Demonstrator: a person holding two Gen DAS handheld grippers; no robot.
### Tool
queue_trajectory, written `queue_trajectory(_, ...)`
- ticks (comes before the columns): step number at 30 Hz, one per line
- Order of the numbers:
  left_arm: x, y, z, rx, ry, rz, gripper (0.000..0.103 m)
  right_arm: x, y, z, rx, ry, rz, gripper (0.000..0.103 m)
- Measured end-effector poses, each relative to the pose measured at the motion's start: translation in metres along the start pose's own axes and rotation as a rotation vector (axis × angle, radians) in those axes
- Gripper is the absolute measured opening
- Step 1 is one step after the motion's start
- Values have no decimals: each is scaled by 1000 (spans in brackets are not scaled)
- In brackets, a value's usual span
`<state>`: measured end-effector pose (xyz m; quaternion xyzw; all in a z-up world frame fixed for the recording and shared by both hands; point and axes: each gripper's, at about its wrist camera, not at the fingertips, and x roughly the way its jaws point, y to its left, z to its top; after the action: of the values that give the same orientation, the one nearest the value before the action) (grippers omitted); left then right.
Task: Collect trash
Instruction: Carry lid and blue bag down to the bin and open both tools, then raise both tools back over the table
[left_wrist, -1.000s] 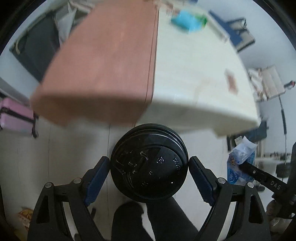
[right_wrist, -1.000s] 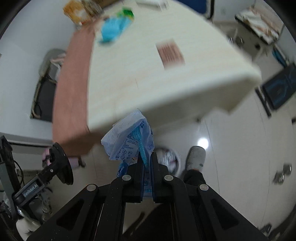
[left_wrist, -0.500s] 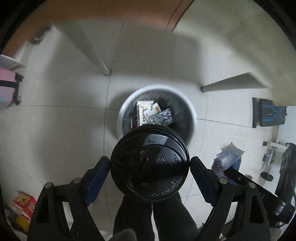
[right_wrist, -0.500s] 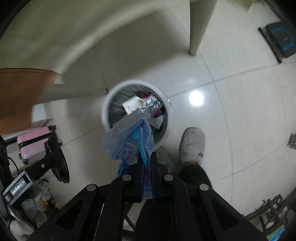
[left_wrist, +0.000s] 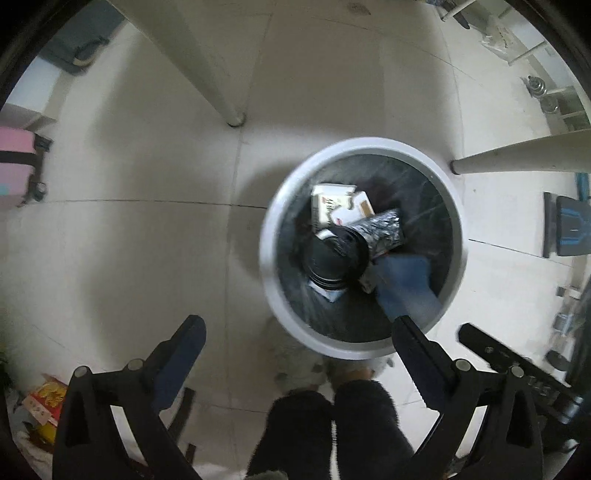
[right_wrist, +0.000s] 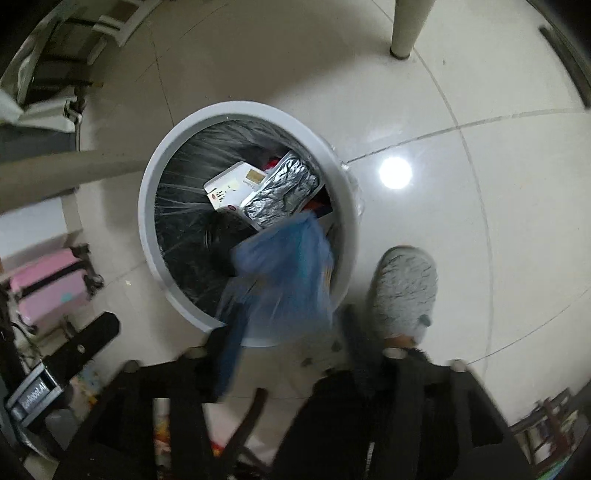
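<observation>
Cup (left_wrist: 334, 258) and blue bag (right_wrist: 284, 273) dropped into bin (left_wrist: 275, 206), both jaws opening, empty.

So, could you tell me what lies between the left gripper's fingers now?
Nothing held: in the left wrist view the left gripper is opening over bare floor and the bin rim.

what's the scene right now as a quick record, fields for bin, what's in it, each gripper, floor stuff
bin: round white-rimmed trash bin with dark liner, on tiled floor
contents: black cup lid, white carton, foil pack
blue plastic bag: blurred, over the bin's near rim
left gripper: jaws opening, nothing between them
right gripper: jaws opening, blurred; bag just ahead of them, not pinched
floor: grey slipper beside bin, pink suitcase, table leg
</observation>
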<state>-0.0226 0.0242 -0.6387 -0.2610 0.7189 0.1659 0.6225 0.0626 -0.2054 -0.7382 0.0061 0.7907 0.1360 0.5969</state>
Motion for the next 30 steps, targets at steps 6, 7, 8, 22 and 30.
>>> queue_trajectory(6, -27, 3, -10, 0, -23, 50, 103, -26, 27, -4, -130, -57, -159, 101)
queue_trajectory(7, -27, 2, -11, 0, -24, 55, 103, -31, 29, -5, -142, -62, -177, 101)
queue_trajectory(8, -37, 2, -15, 2, -23, 66, 103, -39, 34, -9, -160, -68, -210, 101)
queue_trajectory(22, -179, -6, -57, 16, -97, 65, 103, -195, 70, -62, -221, -148, -268, 101)
queue_trajectory(30, -265, -11, -87, 35, -146, 45, 103, -302, 95, -107, -222, -197, -248, 101)
